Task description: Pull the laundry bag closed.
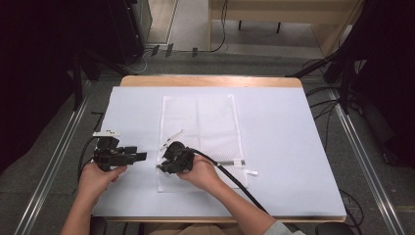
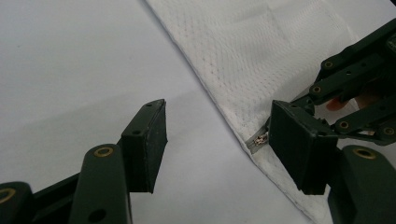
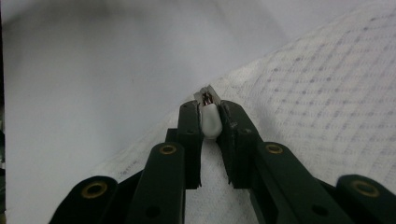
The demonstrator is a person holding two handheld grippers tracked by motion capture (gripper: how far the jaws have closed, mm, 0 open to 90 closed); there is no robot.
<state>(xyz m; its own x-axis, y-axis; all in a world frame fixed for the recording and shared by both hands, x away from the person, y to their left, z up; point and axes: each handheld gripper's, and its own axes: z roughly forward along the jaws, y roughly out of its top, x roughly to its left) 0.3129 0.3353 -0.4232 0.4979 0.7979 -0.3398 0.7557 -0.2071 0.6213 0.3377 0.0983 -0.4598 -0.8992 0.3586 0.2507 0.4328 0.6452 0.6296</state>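
Near the front-left corner of the white-covered table (image 1: 293,147), the left gripper (image 1: 140,156) hovered with its jaws spread wide and nothing between them, aimed across at the bag's near corner. It looked to be waiting there, presumably ready to pin or take the fabric once the zipper had to be worked.

Just to its right lay the white mesh zippered laundry bag (image 1: 205,122), flat and square to the table's edges, its front-left corner reaching toward the front edge. At that corner the right gripper (image 1: 161,165) had its jaws drawn narrow on the small white zipper pull tab (image 3: 210,119) (the metal slider (image 3: 207,97) peeking out just beyond the pads). Pinching the tab rather than the mesh probably gave a firm hold for drawing the zipper along the bag's edge.

A small white tag (image 1: 251,172) lay at the bag's right side; no writing or brand could be read on it.
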